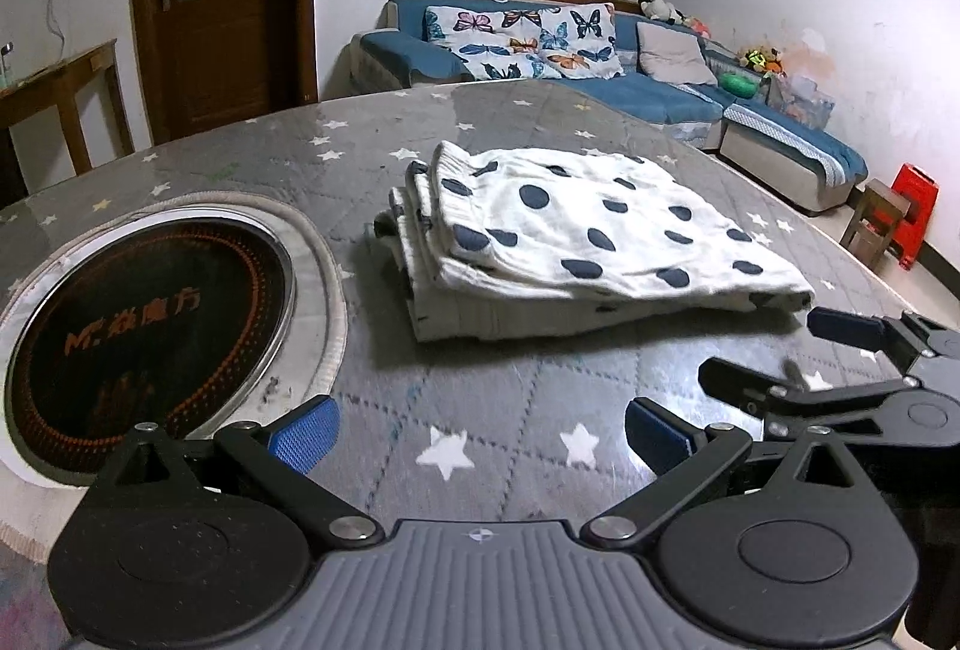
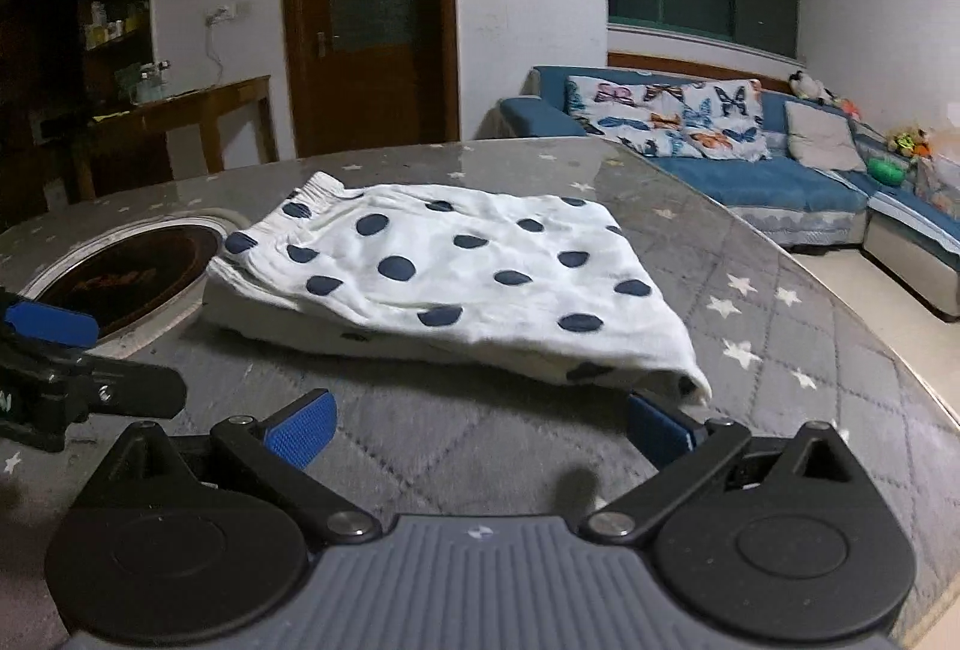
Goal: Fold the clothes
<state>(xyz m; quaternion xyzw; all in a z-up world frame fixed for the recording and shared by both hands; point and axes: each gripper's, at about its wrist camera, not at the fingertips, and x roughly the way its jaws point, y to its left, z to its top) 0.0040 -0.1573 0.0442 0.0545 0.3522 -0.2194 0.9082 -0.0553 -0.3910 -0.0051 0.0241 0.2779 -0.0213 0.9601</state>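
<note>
Folded polka-dot garment (image 1: pixel 576 236) on star-print surface (image 1: pixel 510 446), beside round cooktop (image 1: pixel 150 314).
Left tongs (image 1: pixel 480 437) and right tongs (image 2: pixel 480 431) near garment, both spread apart, empty.

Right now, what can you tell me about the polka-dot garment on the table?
The polka-dot garment is white, soft-looking cloth with dark navy dots, folded into a flat, layered stack. A gathered elastic band shows at its far left end, and stacked edges are visible along the left side. It lies on the grey star-patterned table cover, beside the round inset cooktop. Neither set of tongs grips it; both are open.
</note>
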